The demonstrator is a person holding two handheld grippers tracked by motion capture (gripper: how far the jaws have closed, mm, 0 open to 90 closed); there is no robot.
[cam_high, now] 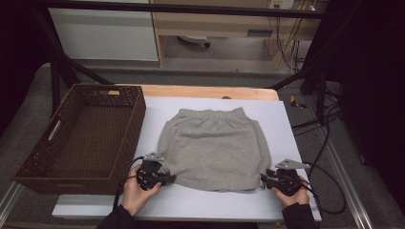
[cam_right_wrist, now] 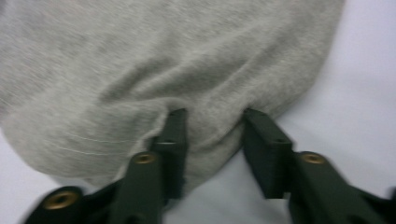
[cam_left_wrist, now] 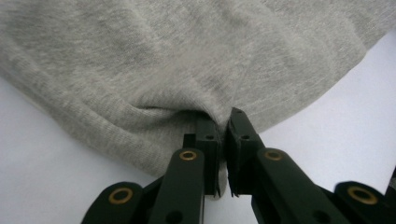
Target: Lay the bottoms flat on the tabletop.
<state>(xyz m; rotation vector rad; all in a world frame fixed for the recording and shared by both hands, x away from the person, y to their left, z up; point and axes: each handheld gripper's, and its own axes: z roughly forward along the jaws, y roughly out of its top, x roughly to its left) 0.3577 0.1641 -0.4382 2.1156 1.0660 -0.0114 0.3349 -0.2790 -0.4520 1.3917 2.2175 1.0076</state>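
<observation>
A grey sweat garment (cam_high: 212, 150) lies flat on the white table top (cam_high: 200, 202), its elastic waistband at the far end. My left gripper (cam_high: 168, 179) sits at the near left corner of the hem. In the left gripper view my left gripper (cam_left_wrist: 223, 122) has its jaws pinched together on a fold of the grey fabric (cam_left_wrist: 187, 60). My right gripper (cam_high: 263, 180) is at the near right corner. Seen in the right gripper view, my right gripper (cam_right_wrist: 214, 119) has its jaws spread, with a bulge of the hem (cam_right_wrist: 187, 70) lying between them.
A brown wicker basket (cam_high: 47, 157) stands at the table's left, close to my left hand. A bare wooden strip (cam_high: 205, 91) runs along the far edge. Cables (cam_high: 329, 143) trail on the floor to the right.
</observation>
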